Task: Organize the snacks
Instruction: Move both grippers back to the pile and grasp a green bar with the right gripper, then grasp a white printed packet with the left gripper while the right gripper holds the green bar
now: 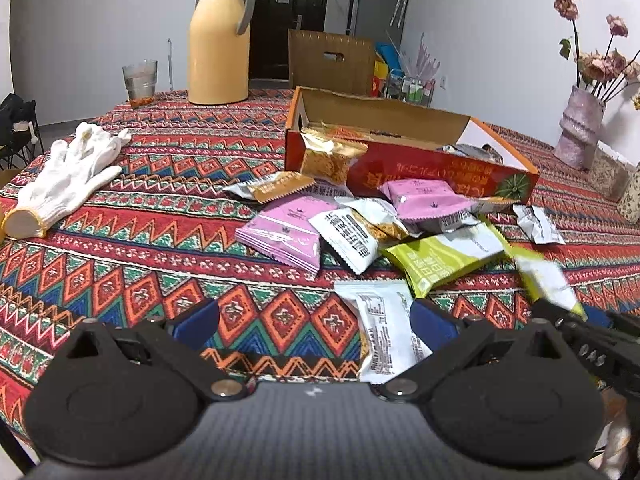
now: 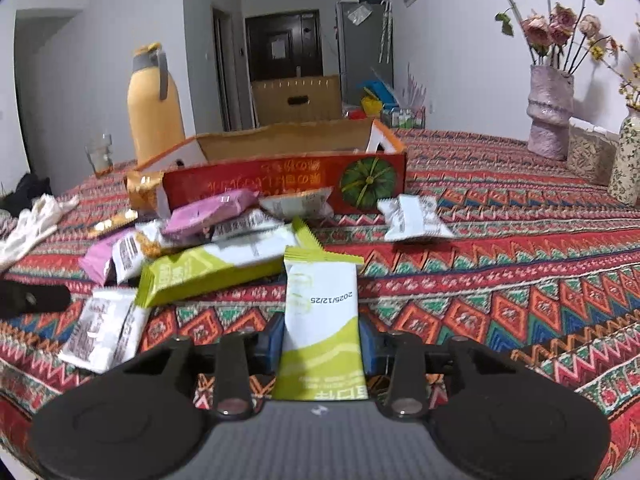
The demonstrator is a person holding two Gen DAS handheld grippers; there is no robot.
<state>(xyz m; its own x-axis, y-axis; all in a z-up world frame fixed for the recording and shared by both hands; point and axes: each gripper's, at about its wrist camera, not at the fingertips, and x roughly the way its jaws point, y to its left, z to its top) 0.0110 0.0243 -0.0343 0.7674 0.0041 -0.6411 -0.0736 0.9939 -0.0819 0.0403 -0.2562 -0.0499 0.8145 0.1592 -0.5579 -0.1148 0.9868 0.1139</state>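
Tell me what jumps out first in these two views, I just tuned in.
The right gripper grips a green-and-white snack packet upright between its blue fingers. Behind it a pile of pink, white and green packets lies on the patterned tablecloth before the open red snack box. The left gripper is open over a white packet.

We see glossy plastic wrap on the green-and-white snack packet (image 2: 320, 320), woven patterned cloth on the table (image 1: 120, 240), printed cardboard on the red box (image 2: 280, 180), knitted white cotton gloves (image 1: 68, 176), and matt black plastic gripper housings.
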